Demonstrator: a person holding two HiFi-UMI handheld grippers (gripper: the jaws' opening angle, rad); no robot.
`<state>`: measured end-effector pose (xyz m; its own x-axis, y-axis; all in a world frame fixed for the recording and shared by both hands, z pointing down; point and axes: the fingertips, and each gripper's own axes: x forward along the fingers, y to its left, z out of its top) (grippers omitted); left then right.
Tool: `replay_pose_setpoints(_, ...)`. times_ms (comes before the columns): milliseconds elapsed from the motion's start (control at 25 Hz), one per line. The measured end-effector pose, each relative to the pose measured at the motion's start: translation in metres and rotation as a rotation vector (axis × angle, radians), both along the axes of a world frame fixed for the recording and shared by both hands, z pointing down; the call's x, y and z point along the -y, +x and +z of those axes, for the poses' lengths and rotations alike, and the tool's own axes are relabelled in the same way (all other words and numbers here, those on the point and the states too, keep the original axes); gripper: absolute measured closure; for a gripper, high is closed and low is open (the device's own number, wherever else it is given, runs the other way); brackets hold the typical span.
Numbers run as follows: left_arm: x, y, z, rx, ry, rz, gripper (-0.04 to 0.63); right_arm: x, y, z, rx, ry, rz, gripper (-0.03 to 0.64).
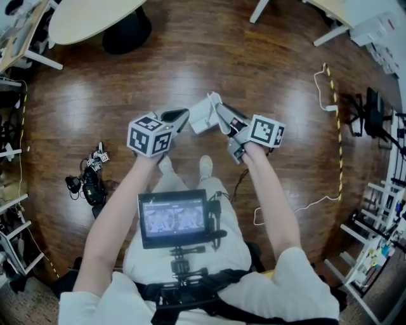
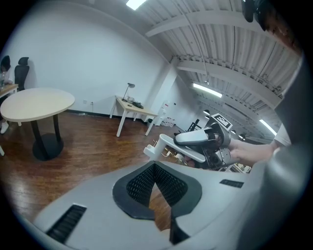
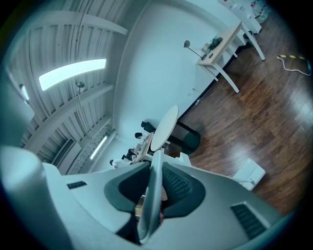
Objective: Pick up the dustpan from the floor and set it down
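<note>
The dustpan [image 1: 204,114] is off the floor [image 1: 190,57]. In the head view it hangs in the air above the wood boards, at twelve o'clock from the person's shoes [image 1: 205,166] and between the two grippers. The right gripper [image 1: 227,120] has it. In the right gripper view the jaws are almost together, and a thin white edge of the pan stands on end between the pads, pinched from both sides. I cannot tell which part of the pan that edge is. The left gripper [image 1: 179,117] sits just beside the pan at its nine o'clock and carries none of it. In the left gripper view its pads meet at the tips with nothing between them, and the pan shows ahead at about two o'clock in the other gripper's hold. So the pick-up looks done and the setting down is left. The pan has to come down to rest on a surface, and then the right jaws must part and draw clear. The task names no spot for this, and nothing in view marks one. Farther out in the head view, a round table [image 1: 89,16] stands at eleven o'clock. A white cable [image 1: 323,82] trails at two o'clock, and a dark heap of gear [image 1: 89,181] lies at eight o'clock, all well apart from the pan.
</note>
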<state>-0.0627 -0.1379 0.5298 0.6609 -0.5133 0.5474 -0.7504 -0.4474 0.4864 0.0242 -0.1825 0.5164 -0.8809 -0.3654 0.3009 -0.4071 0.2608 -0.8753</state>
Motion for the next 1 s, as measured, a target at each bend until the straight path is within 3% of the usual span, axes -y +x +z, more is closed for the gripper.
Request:
replay_pose_setpoints(160, 0.005, 0.012, 0.027, 0.015, -0.048, 0.021, 0.601, 0.002, 0.001, 0.024, 0.036, -0.029, 0.007, 0.522)
replay_pose_setpoints(360, 0.008, 0.019, 0.045, 0.03, -0.077, 0.034, 0.601, 0.004, 0.004, 0.049, 0.012, -0.059, 0.015, 0.522)
replay_pose_setpoints(1000, 0.008, 0.0, 0.062, 0.054, -0.12, -0.009, 0.601, 0.022, -0.002, 0.093, 0.056, -0.139, 0.012, 0.525)
